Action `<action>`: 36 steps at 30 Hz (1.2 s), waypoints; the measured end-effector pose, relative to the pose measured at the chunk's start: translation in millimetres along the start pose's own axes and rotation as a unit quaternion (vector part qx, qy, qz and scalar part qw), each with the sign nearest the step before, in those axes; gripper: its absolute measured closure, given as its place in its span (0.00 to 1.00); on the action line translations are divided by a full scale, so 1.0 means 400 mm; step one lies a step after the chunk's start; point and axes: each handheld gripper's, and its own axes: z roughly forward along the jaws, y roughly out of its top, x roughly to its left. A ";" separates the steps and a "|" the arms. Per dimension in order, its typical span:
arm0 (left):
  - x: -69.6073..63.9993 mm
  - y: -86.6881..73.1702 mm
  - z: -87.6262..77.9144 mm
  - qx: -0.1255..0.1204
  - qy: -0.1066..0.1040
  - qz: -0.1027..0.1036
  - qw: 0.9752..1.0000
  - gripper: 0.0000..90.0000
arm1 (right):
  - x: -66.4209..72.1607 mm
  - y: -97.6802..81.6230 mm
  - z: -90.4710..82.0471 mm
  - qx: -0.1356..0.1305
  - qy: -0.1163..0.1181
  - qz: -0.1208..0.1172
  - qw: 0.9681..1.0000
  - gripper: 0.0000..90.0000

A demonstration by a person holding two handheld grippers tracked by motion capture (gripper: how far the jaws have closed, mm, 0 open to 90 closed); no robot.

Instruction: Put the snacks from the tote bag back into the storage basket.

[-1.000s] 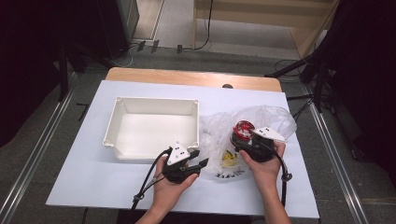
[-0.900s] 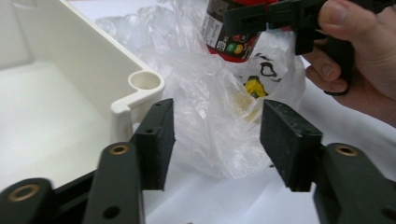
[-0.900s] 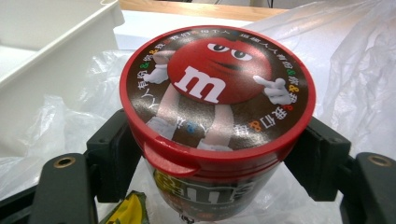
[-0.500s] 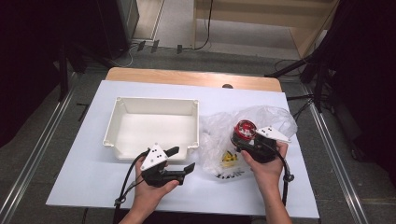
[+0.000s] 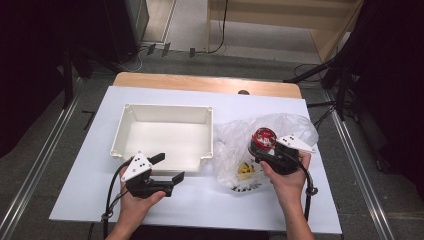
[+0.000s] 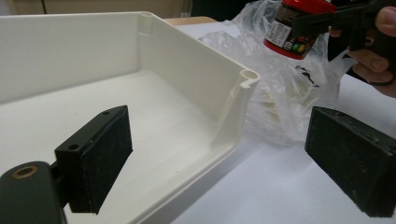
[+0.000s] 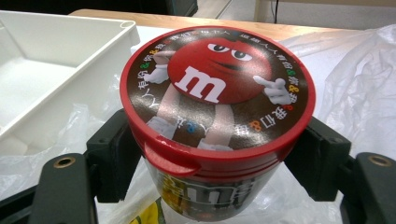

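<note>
Dark floor and metal rails surround a white-topped table (image 5: 200, 200) with a wooden strip along its far edge. On it, to the left, stands an empty white tray (image 5: 165, 135), and to the right lies a crumpled clear plastic bag (image 5: 235, 150).

The work in hand looks like unpacking the bag into the tray, and it seems about half done. A red-lidded candy tub (image 5: 263, 140) is clear of the bag's mouth and held up just above the plastic, right of the tray. It is not in the tray yet. Something yellow (image 5: 245, 170) is in the bag, so more may be left to take out.

The right tongs (image 7: 215, 154) clamp the tub from both sides just below its red lid, pads pressed to the wall. The right hand (image 5: 285, 177) holds them level near the table's near-right part, pointing toward the far left.

The left tongs (image 5: 167, 167) hold nothing; their jaws have just been opening and now stand wide apart, with only table and the tray's near corner between them. The left hand (image 5: 135, 200) sits low at the near edge, just before the tray's near-left corner, tongs aimed rightward toward the bag.
</note>
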 end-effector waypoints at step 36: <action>0.155 -0.013 -0.143 -0.014 0.051 -0.014 0.998 0.00 | 0.059 0.042 0.013 -0.001 0.026 -0.020 0.999 0.29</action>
